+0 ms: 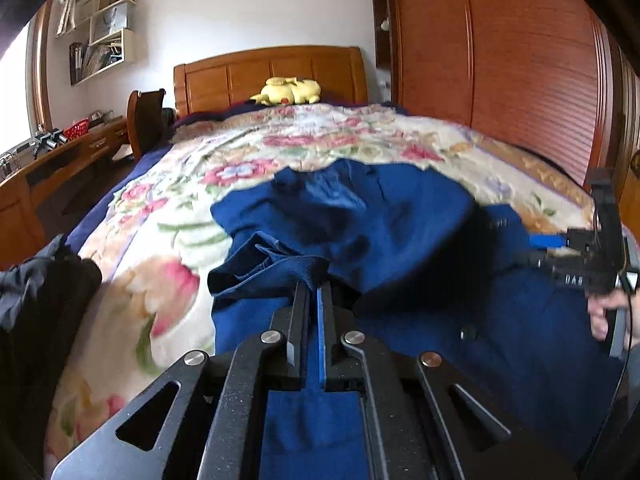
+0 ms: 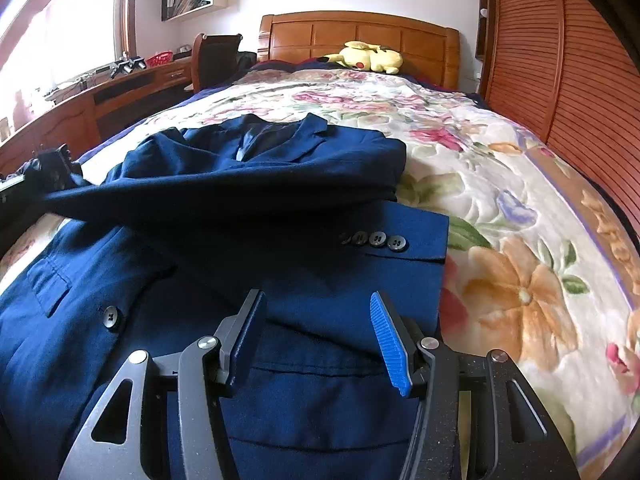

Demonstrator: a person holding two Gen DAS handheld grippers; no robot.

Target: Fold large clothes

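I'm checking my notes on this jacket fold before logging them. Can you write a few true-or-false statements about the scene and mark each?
1. The left claw is shut on the blue jacket's fabric. True.
2. The right claw is clamped on a sleeve. False: its jaws stand open above the jacket, gripping nothing.
3. The sleeve cuff carries a row of dark buttons. True.
4. A yellow plush toy lies on the desk. False: it lies at the headboard.
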